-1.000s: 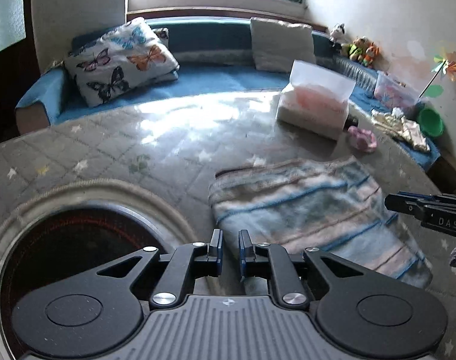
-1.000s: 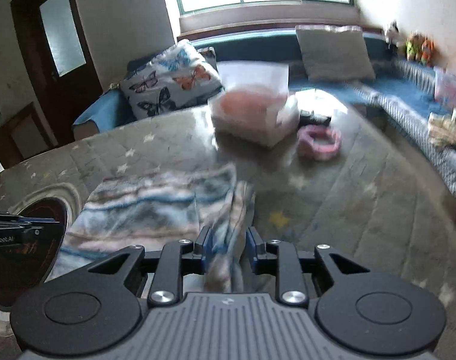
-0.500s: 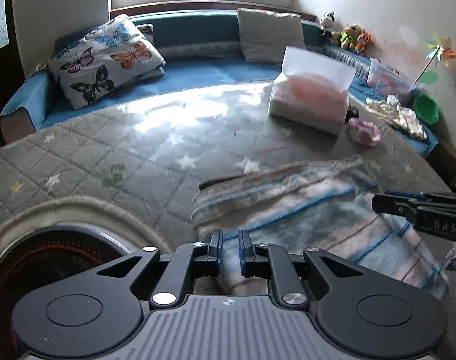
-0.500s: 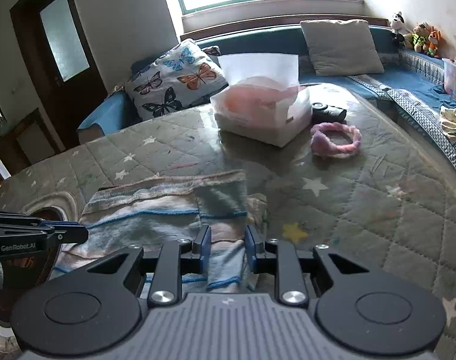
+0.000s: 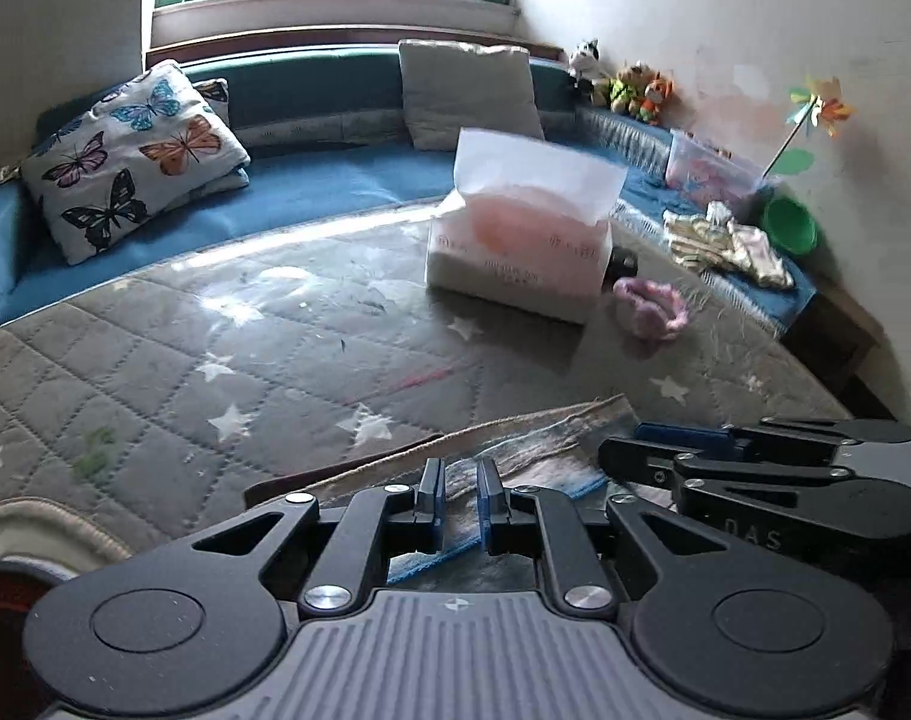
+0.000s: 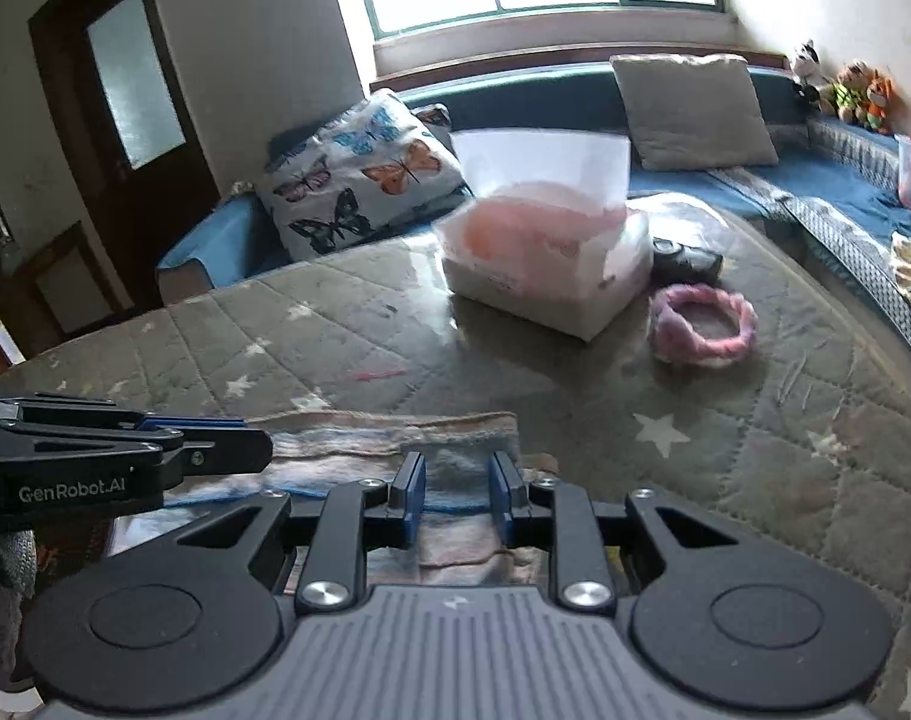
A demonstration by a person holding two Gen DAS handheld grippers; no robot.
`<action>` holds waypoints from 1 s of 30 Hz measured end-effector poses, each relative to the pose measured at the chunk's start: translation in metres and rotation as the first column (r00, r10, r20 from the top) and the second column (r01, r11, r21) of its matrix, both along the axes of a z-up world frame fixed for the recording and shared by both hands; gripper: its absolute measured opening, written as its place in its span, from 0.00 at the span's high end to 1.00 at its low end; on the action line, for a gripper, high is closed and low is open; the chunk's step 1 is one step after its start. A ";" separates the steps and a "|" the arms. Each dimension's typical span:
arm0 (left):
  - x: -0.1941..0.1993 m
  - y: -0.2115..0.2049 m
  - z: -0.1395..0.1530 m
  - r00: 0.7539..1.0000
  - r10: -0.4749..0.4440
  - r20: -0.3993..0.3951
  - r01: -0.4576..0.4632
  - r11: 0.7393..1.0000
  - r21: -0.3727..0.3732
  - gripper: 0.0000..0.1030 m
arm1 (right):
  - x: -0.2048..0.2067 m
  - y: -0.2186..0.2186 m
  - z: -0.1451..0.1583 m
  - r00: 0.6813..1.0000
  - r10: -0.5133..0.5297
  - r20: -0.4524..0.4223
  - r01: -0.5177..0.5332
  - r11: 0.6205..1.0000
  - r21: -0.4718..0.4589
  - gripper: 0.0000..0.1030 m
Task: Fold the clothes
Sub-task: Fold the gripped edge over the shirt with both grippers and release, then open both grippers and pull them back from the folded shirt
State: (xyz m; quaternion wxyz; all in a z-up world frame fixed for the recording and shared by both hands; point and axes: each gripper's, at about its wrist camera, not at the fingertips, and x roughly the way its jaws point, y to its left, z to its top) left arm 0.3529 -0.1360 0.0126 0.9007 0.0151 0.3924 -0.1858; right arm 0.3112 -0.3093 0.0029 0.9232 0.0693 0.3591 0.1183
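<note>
Insp. notes, both claws over the quilted grey star-print desk (image 5: 311, 360).

Left claw (image 5: 458, 501): jaws narrow, a small gap between the blue pads. Striped cloth (image 5: 533, 456) runs under and between them; can't tell whether the pads actually pinch it.

Right claw (image 6: 455, 495): jaws narrow but wider than the left's, fabric of the striped cloth (image 6: 389, 444) bunched between the pads; grip looks likely, contact not confirmed.

Cloth loc.: near edge of desk, right below both claws, lying flat w/ its far hem straight across. Blue, pink and beige stripes.

Claws just beside each other; each shows in the other's view at the side edge.

Beyond the cloth, well apart: tissue box (image 6: 545, 264) w/ white sheet standing up, pink fuzzy headband (image 6: 704, 333) just beside it. Butterfly pillow (image 5: 128, 156) and grey cushion (image 5: 467, 93) on the blue bench seat behind.
</note>
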 end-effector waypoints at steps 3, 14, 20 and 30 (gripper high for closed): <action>0.006 -0.002 -0.008 1.000 -0.001 -0.010 0.002 1.000 0.010 0.87 | 0.001 0.000 -0.003 1.000 0.000 -0.002 0.000 1.000 -0.008 0.79; -0.023 0.012 0.011 1.000 0.022 0.010 -0.022 1.000 0.015 0.63 | -0.040 -0.006 0.024 0.999 0.050 0.007 -0.050 0.999 -0.001 0.78; -0.067 0.020 0.024 0.999 0.015 0.032 -0.016 1.000 0.023 0.50 | -0.096 -0.008 0.029 0.996 0.088 0.011 -0.088 0.996 0.025 0.78; -0.142 0.043 0.019 0.998 0.060 0.023 -0.061 0.997 0.053 0.35 | -0.140 -0.014 0.009 0.998 0.055 0.017 -0.055 0.998 0.017 0.77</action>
